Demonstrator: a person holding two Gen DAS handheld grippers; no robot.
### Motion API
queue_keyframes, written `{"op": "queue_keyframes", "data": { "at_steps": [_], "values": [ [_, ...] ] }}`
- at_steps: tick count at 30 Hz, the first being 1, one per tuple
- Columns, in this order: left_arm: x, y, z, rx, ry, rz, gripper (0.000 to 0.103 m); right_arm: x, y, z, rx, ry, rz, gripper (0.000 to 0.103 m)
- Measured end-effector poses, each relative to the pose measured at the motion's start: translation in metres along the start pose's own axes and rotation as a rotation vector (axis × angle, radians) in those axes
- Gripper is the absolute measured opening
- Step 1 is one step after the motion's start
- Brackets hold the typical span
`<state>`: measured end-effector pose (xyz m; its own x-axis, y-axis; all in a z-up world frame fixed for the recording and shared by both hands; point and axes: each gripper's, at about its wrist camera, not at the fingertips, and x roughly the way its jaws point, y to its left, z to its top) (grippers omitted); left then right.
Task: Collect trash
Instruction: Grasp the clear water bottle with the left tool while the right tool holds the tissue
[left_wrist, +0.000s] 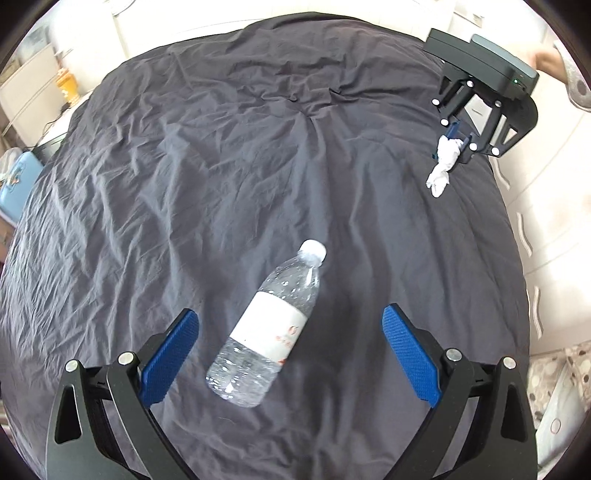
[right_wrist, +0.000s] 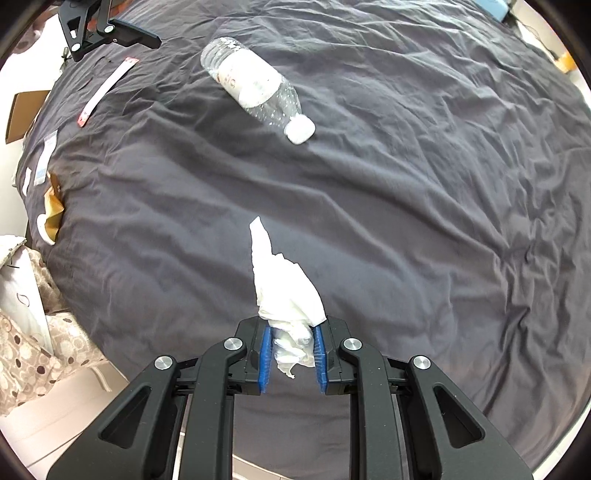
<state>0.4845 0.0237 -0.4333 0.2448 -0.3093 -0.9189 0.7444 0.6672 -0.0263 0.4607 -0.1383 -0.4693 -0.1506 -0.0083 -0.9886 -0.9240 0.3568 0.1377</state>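
Two grippers stood over the dark grey bedsheet (left_wrist: 258, 147): right gripper (right_wrist: 291, 347) clamped a crumpled white tissue (right_wrist: 284, 284); left gripper (left_wrist: 290, 354) spread wide above a clear plastic bottle (left_wrist: 269, 325).

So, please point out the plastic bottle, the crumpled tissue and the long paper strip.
plastic bottle (left_wrist: 271, 325): left wrist view, on its label.
crumpled tissue (right_wrist: 286, 288): right wrist view, its middle.
long paper strip (right_wrist: 107, 88): right wrist view, mid-length.
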Motion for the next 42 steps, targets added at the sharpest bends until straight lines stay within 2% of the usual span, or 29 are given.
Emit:
{"op": "queue_keyframes", "data": {
  "at_steps": [9,13,23,25,27,31,33,42],
  "values": [
    [0.043,0.030,-0.009,0.077,0.050,-0.080,0.098,0.025,-0.002,0.039,0.008,0.040,0.024,0.017],
    [0.059,0.036,-0.014,0.127,0.063,-0.096,0.098,0.032,-0.005,0.047,0.016,0.057,0.032,0.017],
    [0.087,0.040,-0.026,0.162,0.093,-0.173,0.098,0.042,-0.018,0.055,0.015,0.068,0.034,0.018],
    [0.092,0.039,-0.027,0.163,0.101,-0.176,0.095,0.042,-0.020,0.056,0.011,0.053,0.029,0.018],
    [0.098,0.037,-0.028,0.156,0.115,-0.188,0.087,0.043,-0.020,0.056,0.012,0.040,0.033,0.018],
    [0.106,0.034,-0.029,0.161,0.128,-0.194,0.078,0.048,-0.021,0.055,0.002,0.050,0.041,0.017],
    [0.112,0.032,-0.029,0.179,0.142,-0.190,0.068,0.048,-0.021,0.054,0.004,0.049,0.043,0.017],
    [0.117,0.039,-0.024,0.166,0.156,-0.234,0.064,0.047,-0.020,0.052,0.001,0.033,0.041,0.018]
  ]
}}
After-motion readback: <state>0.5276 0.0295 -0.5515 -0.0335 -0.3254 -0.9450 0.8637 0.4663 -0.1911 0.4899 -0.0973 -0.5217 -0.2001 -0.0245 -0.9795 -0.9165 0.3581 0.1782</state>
